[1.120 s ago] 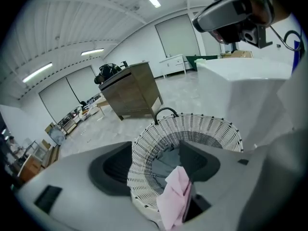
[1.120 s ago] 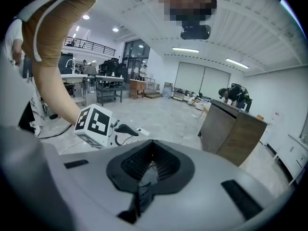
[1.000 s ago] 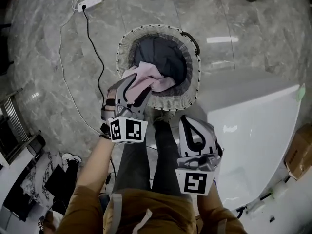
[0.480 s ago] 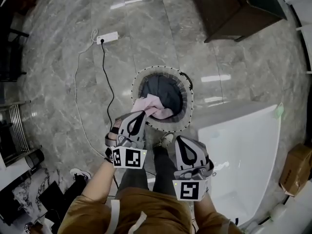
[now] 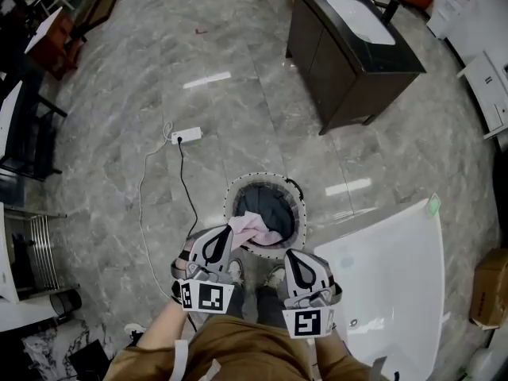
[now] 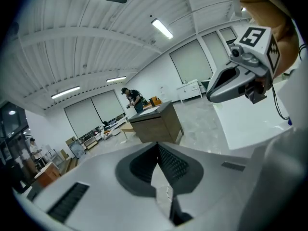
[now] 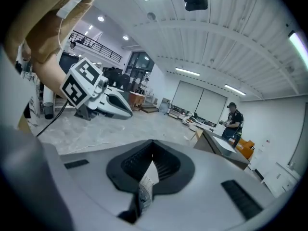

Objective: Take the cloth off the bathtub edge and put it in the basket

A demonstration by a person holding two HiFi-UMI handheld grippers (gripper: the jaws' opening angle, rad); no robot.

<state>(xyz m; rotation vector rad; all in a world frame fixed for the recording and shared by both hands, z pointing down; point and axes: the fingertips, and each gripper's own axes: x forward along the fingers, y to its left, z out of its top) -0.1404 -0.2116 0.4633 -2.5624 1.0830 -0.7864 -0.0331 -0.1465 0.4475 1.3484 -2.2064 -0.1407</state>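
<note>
The pink cloth (image 5: 255, 227) lies in the round wicker basket (image 5: 295, 205) on top of dark clothes, bunched at the near rim. My left gripper (image 5: 225, 231) hovers just short of that rim, close to the cloth, shut with nothing between its jaws. The same shows in the left gripper view (image 6: 158, 146), where the pads meet. My right gripper (image 5: 293, 255) hangs beside it over the corner of the white bathtub (image 5: 397, 276), also shut and empty (image 7: 152, 154). Both gripper views point up and out across the room, so neither shows the cloth or the basket.
A dark cabinet with a sink (image 5: 349, 50) stands beyond the basket. A power strip (image 5: 186, 136) with its black cable lies on the marble floor to the left. At the right edge sits a cardboard box (image 5: 492, 288). A person (image 7: 233, 117) works far off.
The head view has lifted, and the basket now looks smaller. My left gripper let go of the pink cloth at the basket, shut, and both grippers drew back toward me.
</note>
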